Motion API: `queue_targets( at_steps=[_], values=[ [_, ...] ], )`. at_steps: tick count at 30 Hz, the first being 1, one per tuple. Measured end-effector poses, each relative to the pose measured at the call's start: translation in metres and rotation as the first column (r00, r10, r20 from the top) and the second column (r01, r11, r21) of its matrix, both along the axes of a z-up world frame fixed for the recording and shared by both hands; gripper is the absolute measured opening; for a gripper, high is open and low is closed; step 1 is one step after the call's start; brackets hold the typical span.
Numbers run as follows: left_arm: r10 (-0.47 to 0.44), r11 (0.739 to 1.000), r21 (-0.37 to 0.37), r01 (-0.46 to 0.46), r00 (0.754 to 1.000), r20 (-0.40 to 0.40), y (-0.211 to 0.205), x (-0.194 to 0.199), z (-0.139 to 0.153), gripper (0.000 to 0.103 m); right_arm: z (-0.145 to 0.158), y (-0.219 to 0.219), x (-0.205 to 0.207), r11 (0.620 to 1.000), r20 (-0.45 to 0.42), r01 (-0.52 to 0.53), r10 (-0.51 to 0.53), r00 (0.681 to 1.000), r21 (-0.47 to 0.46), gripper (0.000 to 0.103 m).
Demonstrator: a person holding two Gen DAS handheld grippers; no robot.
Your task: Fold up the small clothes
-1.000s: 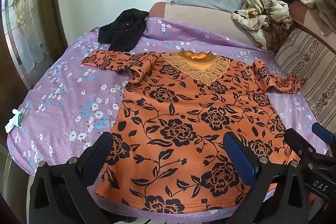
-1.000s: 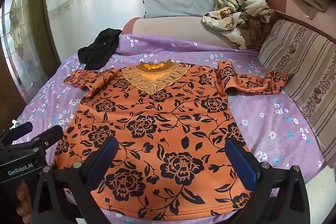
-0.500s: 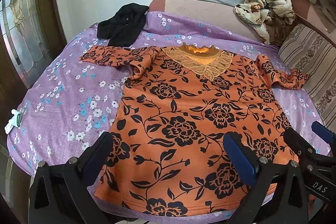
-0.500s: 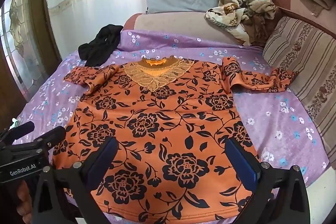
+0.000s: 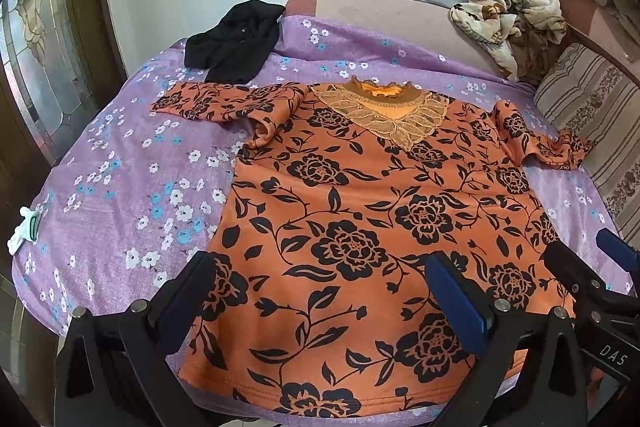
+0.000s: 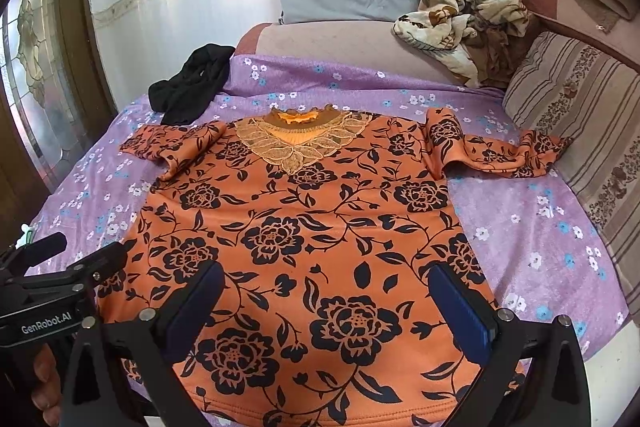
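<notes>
Left wrist: my left gripper [image 5: 320, 295] wide open, holding nothing; orange floral top [image 5: 360, 211] lies flat on purple sheet [image 5: 120, 179], hem between my fingers. Right wrist: right gripper [image 6: 324, 301] wide open, empty, same hem between fingers; left gripper [image 6: 60, 267] just beside.

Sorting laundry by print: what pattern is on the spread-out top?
Orange with black roses and leafy vines on the top, tan lace at the neckline; clearest in the right wrist view.

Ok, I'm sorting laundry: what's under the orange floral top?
The orange floral top lies flat on the purple flowered sheet. Anything else beneath it is covered.
</notes>
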State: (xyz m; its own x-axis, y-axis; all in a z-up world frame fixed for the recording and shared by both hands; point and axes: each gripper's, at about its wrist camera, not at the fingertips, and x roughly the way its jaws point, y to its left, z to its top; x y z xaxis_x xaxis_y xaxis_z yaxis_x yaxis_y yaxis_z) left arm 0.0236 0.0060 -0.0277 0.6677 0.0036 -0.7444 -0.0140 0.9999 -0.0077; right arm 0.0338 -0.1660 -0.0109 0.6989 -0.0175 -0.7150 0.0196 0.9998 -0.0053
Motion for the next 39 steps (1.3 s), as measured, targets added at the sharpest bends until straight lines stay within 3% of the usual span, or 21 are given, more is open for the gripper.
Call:
queue_targets(
  at_steps=[17,39],
  values=[
    [-0.002,1.0,0.009,0.003,0.999,-0.039,-0.001,0.013,-0.01,0.103,-0.011,-0.011,0.013,0.998,-0.03,0.014,-0.013,0.999,0.053,0.103],
    [0.006,1.0,0.013,-0.005,0.999,-0.032,0.001,0.013,-0.007,0.103,-0.014,-0.016,0.015,0.996,-0.046,0.025,-0.021,0.999,0.084,0.103]
  ],
)
